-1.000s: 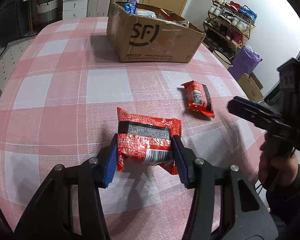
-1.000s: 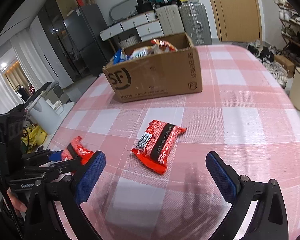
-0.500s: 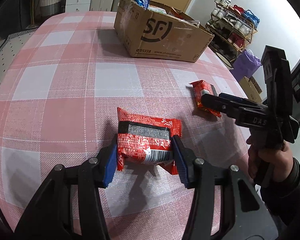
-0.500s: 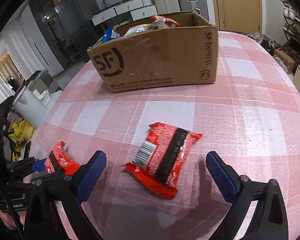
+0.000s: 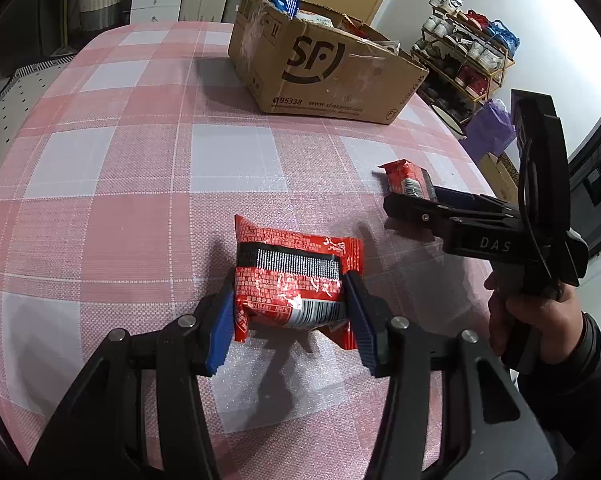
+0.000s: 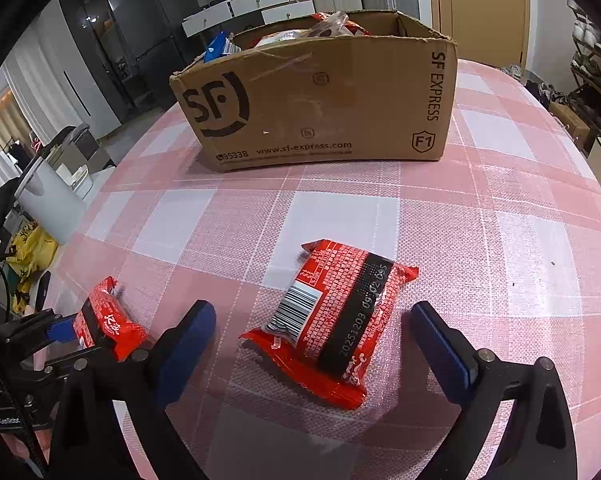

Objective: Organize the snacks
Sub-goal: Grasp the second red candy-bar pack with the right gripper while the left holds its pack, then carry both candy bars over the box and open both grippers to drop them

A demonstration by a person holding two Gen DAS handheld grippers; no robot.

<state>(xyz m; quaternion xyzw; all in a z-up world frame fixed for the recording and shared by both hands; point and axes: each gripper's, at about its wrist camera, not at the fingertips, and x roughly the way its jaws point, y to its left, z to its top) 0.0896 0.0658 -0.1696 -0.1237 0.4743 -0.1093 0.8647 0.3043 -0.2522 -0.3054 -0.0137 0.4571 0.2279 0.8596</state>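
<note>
My left gripper [image 5: 290, 320] is shut on a red snack packet [image 5: 292, 280] with a black band, held just above the pink checked tablecloth; the packet also shows at the left of the right wrist view [image 6: 108, 320]. My right gripper [image 6: 312, 340] is open, its blue pads either side of a second red snack packet [image 6: 332, 316] lying flat on the cloth, not touching it. That packet shows in the left wrist view [image 5: 406, 178] behind the right gripper [image 5: 428, 204]. An open SF cardboard box [image 6: 320, 108] with several snacks inside stands at the far side of the table [image 5: 292, 68].
The round table's edge curves close on the right [image 5: 476, 168] and on the left [image 6: 100, 200]. A shoe rack [image 5: 468, 60] and purple bag [image 5: 492, 128] stand beyond the right edge. A white bin [image 6: 48, 204], suitcases and drawers stand around the room.
My right gripper has moved forward and down until its open fingers flank the second packet. My left gripper keeps its hold on the first packet and has moved slightly nearer the box.
</note>
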